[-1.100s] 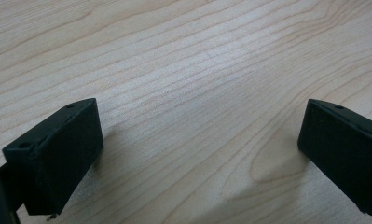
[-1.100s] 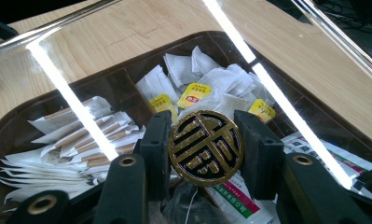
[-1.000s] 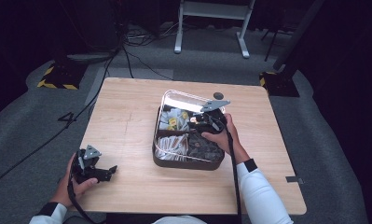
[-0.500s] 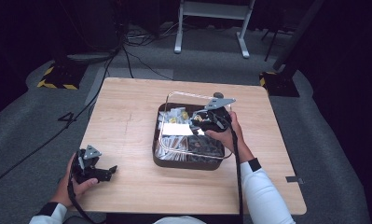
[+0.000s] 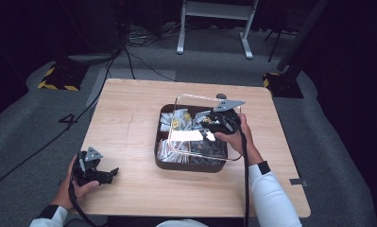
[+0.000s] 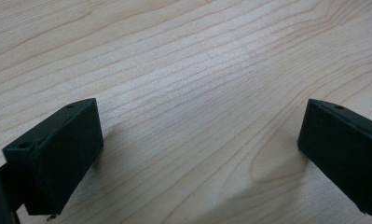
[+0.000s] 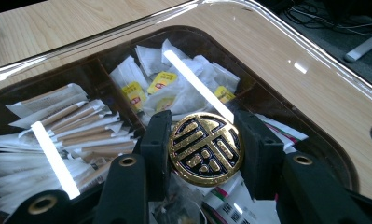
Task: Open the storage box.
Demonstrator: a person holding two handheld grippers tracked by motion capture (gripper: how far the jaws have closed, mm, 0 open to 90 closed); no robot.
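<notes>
A dark compartment box (image 5: 190, 165) sits right of the table's centre, with white tea bags (image 7: 183, 93) and paper sticks (image 7: 72, 126) inside. Over it hangs a clear lid (image 5: 186, 136), tilted and slightly off the box. My right gripper (image 5: 209, 122) is shut on the lid's round gold knob (image 7: 206, 148), one jaw on each side of it. The lid (image 7: 267, 60) spreads out ahead of the right gripper (image 7: 206, 154). My left gripper (image 5: 111, 172) rests open on the table near the front left corner. Bare wood lies between the left gripper's (image 6: 200, 154) jaws.
The wooden table (image 5: 129, 123) has free room on its left half and along the front. Cables (image 5: 129, 52) and a white stand's feet (image 5: 214, 33) lie on the grey floor beyond the far edge.
The right gripper has raised the clear lid by its knob, and the lid now stands tilted above the box. The left gripper has stayed in place.
</notes>
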